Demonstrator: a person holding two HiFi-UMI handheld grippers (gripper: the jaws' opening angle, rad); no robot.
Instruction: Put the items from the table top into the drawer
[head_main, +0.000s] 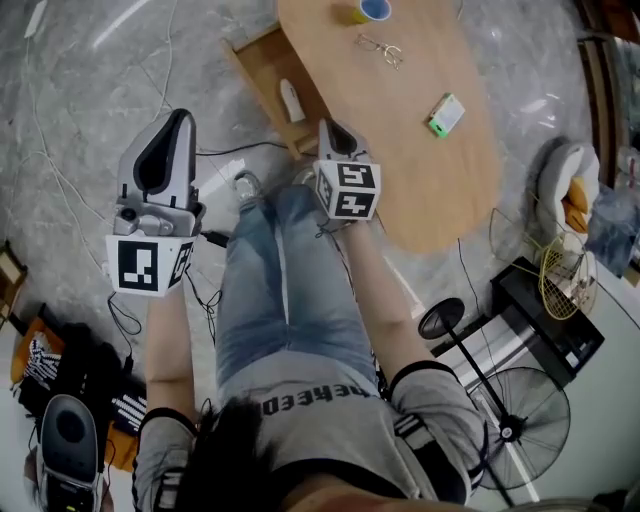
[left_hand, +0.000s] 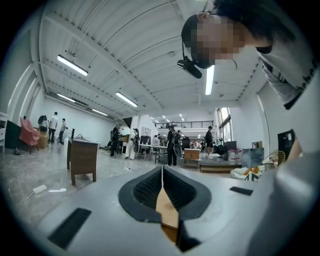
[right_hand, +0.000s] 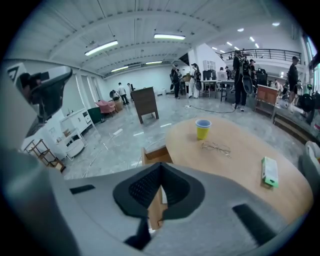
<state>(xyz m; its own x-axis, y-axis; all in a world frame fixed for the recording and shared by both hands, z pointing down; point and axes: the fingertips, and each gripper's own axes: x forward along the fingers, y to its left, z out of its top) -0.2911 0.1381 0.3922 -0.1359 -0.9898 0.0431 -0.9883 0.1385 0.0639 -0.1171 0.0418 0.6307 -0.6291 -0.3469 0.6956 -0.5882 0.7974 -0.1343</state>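
Marble floor (head_main: 90, 90) is wide open left of the oval wood tabletop (head_main: 430, 180); the drawer (head_main: 265, 70) stands pulled out past its left edge, a white item (head_main: 291, 100) inside. Both grippers are clenched on nothing, off the near edge: left gripper (head_main: 183, 118) over floor, right gripper (head_main: 328, 126) beside the drawer. Box (head_main: 446, 114), glasses (head_main: 380, 48) and cup (head_main: 375, 10) sit on top, well apart.

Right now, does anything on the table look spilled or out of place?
Nothing stands out. The cup stands upright, the glasses and box lie on the table, and the open drawer holds one white item.
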